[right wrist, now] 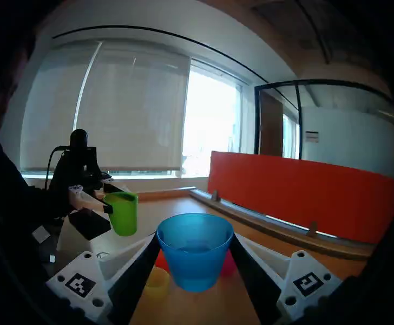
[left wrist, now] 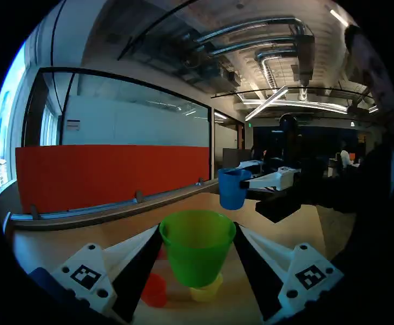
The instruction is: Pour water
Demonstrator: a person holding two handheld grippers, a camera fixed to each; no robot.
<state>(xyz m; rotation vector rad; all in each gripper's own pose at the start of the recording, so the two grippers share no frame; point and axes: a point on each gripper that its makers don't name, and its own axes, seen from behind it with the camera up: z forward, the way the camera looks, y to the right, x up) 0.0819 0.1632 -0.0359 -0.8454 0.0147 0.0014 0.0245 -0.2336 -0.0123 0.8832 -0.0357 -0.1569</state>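
My left gripper (left wrist: pixel 197 241) is shut on a green plastic cup (left wrist: pixel 198 257), held upright above the wooden table (left wrist: pixel 89 244). Farther off in the left gripper view, the right gripper (left wrist: pixel 247 185) holds a blue cup (left wrist: pixel 231 188) upright. In the right gripper view, my right gripper (right wrist: pixel 195 244) is shut on that blue cup (right wrist: pixel 195 260), and water shows inside it. The green cup (right wrist: pixel 123 213) appears to the left there, held upright by the left gripper (right wrist: pixel 108 207). The two cups are apart.
A red cup (left wrist: pixel 155 290) and a yellow cup (left wrist: pixel 207 293) stand on the table below the green cup. Below the blue cup are a yellow cup (right wrist: pixel 156 283) and a pink cup (right wrist: pixel 228 266). An orange partition (right wrist: pixel 305 197) borders the table's far edge.
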